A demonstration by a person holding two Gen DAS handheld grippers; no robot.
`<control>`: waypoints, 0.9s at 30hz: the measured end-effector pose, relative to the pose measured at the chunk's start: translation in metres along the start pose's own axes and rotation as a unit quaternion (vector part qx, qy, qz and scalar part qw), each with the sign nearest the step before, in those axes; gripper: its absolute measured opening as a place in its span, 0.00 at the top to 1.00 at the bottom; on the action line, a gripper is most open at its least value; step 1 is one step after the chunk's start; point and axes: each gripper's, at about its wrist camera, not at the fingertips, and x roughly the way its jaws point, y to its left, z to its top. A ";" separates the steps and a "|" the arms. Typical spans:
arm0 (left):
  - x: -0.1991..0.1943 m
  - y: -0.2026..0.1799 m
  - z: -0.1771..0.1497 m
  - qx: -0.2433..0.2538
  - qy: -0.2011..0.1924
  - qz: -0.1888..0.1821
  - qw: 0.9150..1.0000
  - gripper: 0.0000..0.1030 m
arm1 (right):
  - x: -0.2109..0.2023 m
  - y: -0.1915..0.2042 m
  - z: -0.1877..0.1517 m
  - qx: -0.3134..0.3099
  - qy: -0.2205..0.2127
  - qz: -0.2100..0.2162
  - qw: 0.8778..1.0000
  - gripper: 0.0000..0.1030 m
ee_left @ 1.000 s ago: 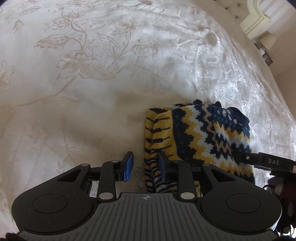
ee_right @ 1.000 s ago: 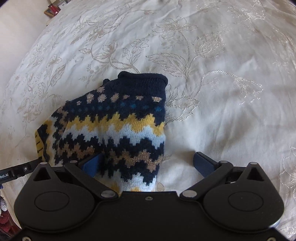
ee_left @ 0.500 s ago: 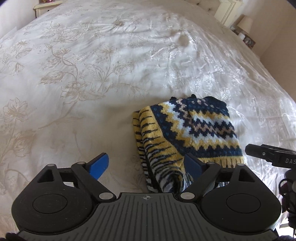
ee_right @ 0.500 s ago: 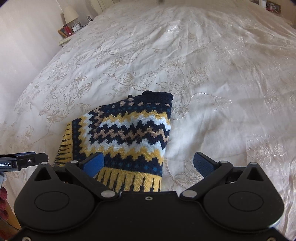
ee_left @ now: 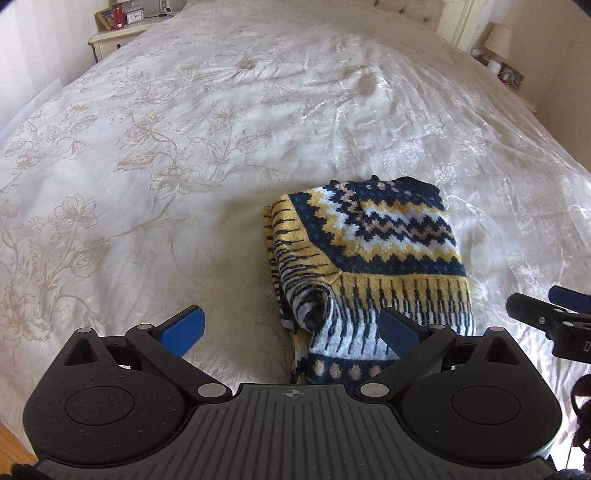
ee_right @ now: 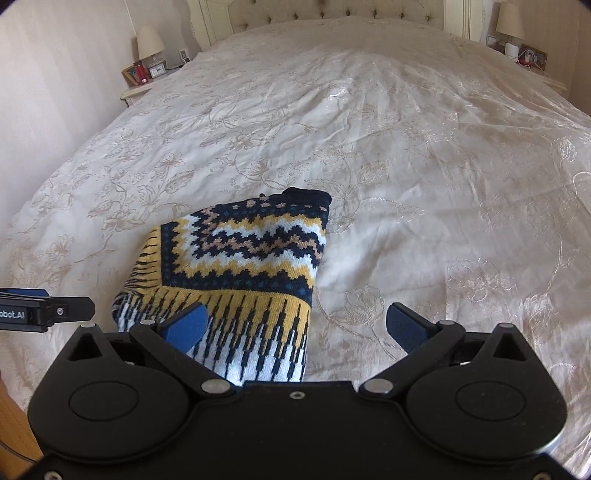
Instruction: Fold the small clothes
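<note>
A small knitted sweater [ee_left: 373, 254] with navy, yellow and white zigzag bands lies folded on the white bedspread [ee_left: 147, 184]. It also shows in the right wrist view [ee_right: 243, 266]. My left gripper [ee_left: 291, 328] is open and empty, raised above the sweater's near left edge. My right gripper [ee_right: 295, 326] is open and empty, raised above the sweater's near right edge. The right gripper's tip shows at the right edge of the left wrist view [ee_left: 546, 314]. The left gripper's tip shows at the left edge of the right wrist view [ee_right: 40, 308].
The embroidered bedspread [ee_right: 406, 147] spreads wide on all sides of the sweater. A tufted headboard [ee_right: 332, 14] stands at the far end. Nightstands with lamps stand at the far left [ee_right: 147, 55] and far right [ee_right: 517, 33]. Wooden floor [ee_left: 11, 443] shows at the bed's near edge.
My left gripper opened and let go of the sweater's edge. Both grippers have pulled back and up, away from the folded sweater, which stays lying on the bed.
</note>
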 end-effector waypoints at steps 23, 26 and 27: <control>-0.105 -0.039 -0.051 0.024 -0.066 0.077 0.995 0.02 | -0.111 0.027 -0.049 0.009 -0.068 -0.009 0.998 0.01; -0.111 -0.041 -0.058 0.030 -0.070 0.078 0.994 0.02 | -0.113 0.024 -0.053 0.032 -0.059 0.002 0.998 0.01; -0.112 -0.042 -0.060 0.031 -0.071 0.077 0.994 0.02 | -0.115 0.024 -0.055 0.032 -0.060 0.001 0.998 0.01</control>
